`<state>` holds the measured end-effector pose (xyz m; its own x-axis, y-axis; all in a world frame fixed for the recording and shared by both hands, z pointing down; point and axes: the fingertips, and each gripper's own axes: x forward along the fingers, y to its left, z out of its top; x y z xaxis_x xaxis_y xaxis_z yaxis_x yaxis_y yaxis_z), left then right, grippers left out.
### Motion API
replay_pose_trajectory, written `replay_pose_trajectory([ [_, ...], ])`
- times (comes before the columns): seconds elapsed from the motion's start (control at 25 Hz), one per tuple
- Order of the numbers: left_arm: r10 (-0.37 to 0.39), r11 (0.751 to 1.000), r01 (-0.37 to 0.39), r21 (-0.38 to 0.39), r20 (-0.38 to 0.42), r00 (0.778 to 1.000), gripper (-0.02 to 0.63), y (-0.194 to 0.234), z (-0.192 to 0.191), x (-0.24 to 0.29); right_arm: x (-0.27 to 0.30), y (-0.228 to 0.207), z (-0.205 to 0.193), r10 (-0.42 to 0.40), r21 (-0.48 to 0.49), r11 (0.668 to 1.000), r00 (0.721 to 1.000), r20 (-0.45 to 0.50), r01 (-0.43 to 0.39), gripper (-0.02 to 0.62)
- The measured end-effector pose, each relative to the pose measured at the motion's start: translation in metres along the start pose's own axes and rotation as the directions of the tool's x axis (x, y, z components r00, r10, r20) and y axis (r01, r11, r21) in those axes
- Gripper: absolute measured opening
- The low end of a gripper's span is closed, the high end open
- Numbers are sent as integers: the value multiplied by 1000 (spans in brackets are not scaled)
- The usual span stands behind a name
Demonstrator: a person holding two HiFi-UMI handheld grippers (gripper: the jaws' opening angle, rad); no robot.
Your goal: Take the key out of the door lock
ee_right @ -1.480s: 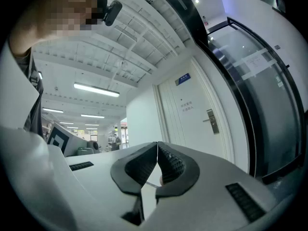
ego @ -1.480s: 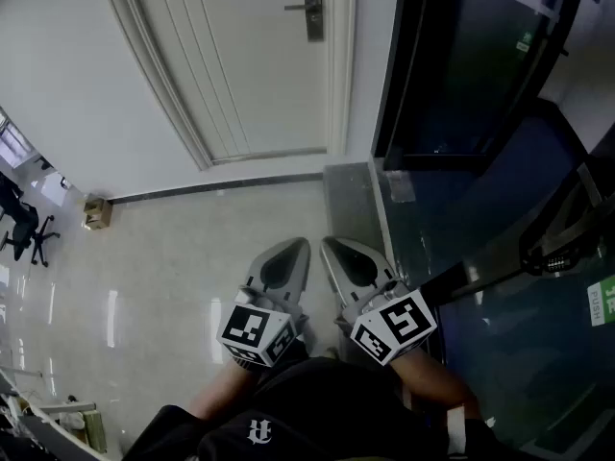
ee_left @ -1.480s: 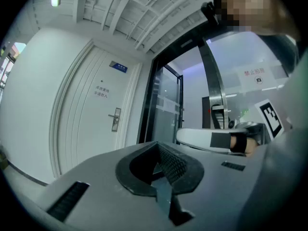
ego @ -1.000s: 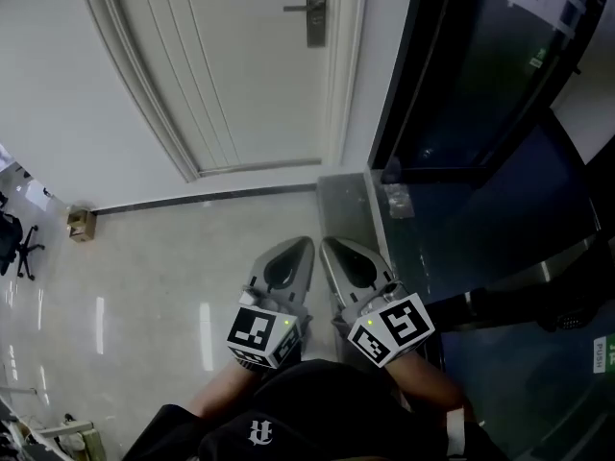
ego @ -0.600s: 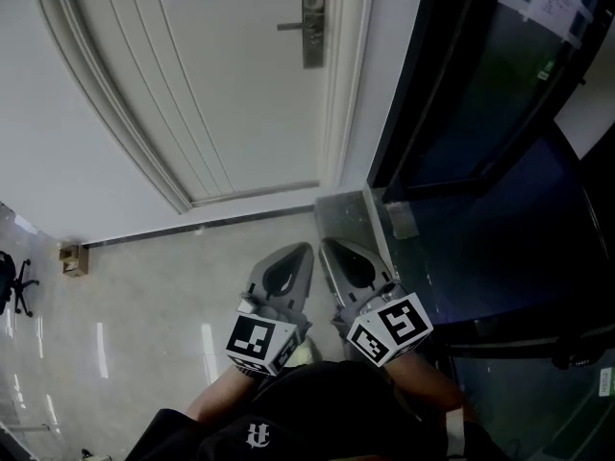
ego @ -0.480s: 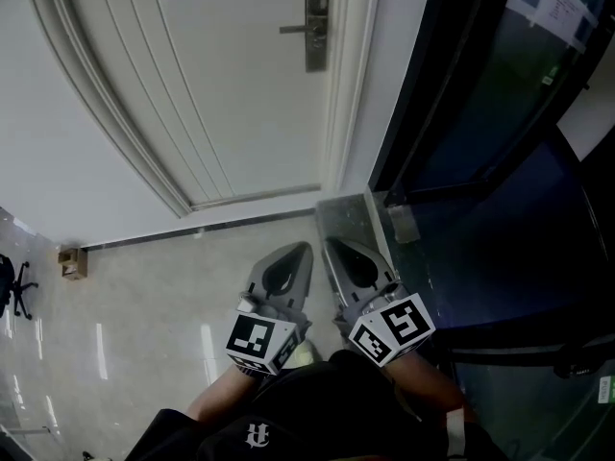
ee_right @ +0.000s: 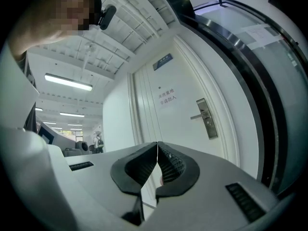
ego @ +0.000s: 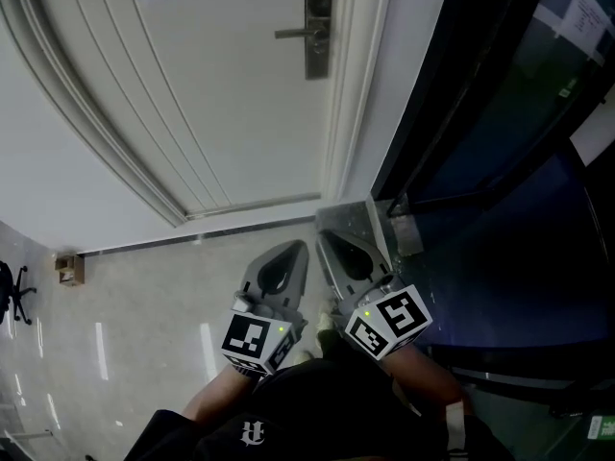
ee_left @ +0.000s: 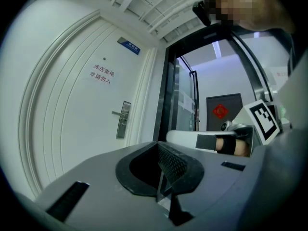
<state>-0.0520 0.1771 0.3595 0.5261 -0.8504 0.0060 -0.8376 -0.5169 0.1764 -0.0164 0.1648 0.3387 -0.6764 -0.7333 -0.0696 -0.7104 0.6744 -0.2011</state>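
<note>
The white panelled door (ego: 221, 94) now fills most of the head view and stands larger than a second and a half ago, while the pale glossy floor (ego: 144, 296) takes up less of the frame. I judge that the person is walking up to the door, with the reach not begun.

The grey left gripper (ego: 299, 247) and grey right gripper (ego: 324, 238) have stayed low and side by side near the body, well apart from the door. Each has its jaws pressed together on nothing.

The grey metal lock plate with its lever handle (ego: 318, 29) reads bigger and clearer than before. The key would sit there, but it is too small to make out.
</note>
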Motion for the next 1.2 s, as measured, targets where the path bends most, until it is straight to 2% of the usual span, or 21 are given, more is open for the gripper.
replay_pose_trajectory([
  [0.32, 44, 999, -44, -15, 26, 999, 5, 33, 24, 92, 64, -77, 29, 48, -13, 999, 999, -2, -48, 15],
  [0.6, 66, 998, -66, 1, 46, 997, 5, 51, 35, 160, 104, -141, 49, 65, -20, 998, 998, 5, -65, 16],
  [0.96, 84, 996, -84, 11, 64, 994, 5, 76, 47, 214, 144, -184, 55, 74, -14, 997, 997, 2, -74, 17],
  [1.2, 61, 998, -62, 10, 57, 997, 5, 102, 51, 252, 179, -215, 54, 44, -14, 999, 999, 6, -44, 17],
])
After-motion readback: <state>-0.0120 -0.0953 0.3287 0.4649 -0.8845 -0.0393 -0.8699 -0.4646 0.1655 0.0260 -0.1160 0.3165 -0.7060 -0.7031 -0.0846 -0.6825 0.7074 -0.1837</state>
